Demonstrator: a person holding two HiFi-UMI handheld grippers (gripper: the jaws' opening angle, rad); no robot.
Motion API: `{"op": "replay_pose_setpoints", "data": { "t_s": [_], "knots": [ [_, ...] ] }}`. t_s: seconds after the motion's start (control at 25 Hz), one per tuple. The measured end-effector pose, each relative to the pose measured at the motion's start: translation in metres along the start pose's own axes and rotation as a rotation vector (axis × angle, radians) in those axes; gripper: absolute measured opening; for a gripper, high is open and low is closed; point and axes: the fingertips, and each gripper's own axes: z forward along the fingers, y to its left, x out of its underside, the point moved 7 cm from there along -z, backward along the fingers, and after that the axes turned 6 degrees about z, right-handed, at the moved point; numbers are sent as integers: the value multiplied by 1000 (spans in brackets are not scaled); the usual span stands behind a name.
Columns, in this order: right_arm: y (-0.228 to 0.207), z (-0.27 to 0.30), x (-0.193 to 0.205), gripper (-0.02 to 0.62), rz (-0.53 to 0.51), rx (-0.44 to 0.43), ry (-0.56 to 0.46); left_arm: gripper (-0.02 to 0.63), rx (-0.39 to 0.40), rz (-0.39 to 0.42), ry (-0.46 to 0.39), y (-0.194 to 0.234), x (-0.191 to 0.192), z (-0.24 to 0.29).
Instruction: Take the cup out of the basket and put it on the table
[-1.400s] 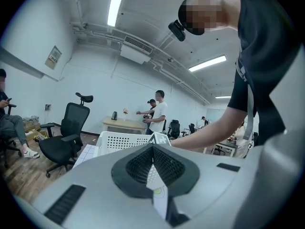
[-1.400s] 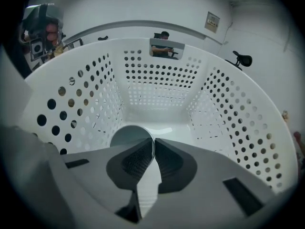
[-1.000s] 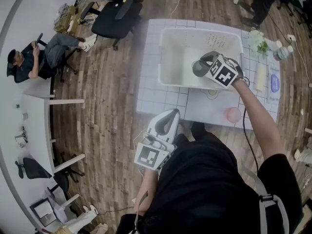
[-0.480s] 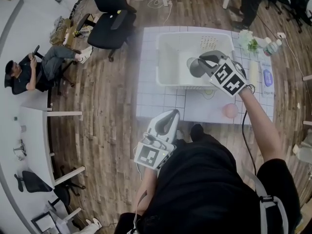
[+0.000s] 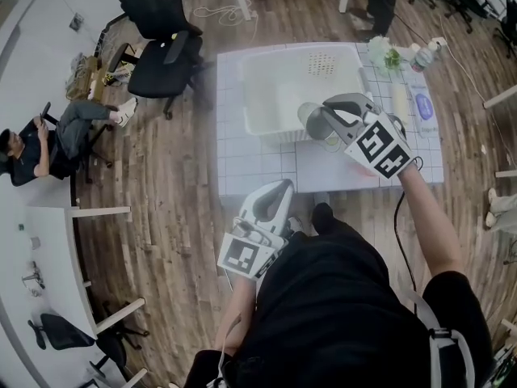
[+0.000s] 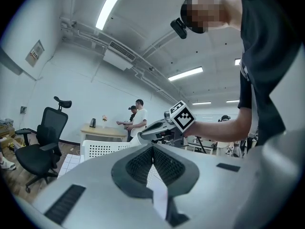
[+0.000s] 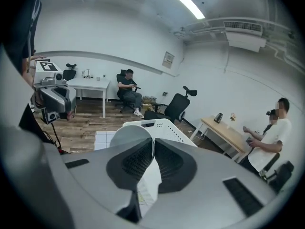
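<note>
Right claw [image 7: 153, 151] pinched on cup [image 7: 127, 136] rim

The grey cup [image 5: 310, 118] hangs in the air over the basket's near rim, tipped on its side and pinched in the right claw [image 5: 321, 116]. The basket [image 5: 275, 131] is white plastic with perforated walls, open at the top, and sits on the white gridded desk [image 5: 250, 165].

Left gripper [image 5: 280, 191] closed; right gripper [image 5: 325, 115] clamped, outstretched.
</note>
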Motion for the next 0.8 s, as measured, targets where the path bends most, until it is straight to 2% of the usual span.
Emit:
{"op": "replay_pose_setpoints", "data": {
  "t_s": [0.16, 0.52, 0.8],
  "knots": [
    [25, -23, 11, 35, 49, 22, -14, 9, 19, -29, -10, -4, -1, -9],
    [79, -62, 45, 35, 169, 61, -15, 9, 96, -24, 15, -13, 19, -25],
    [113, -89, 67, 35, 262, 131, -10, 9, 161, -39, 29, -22, 26, -31]
  ]
}}
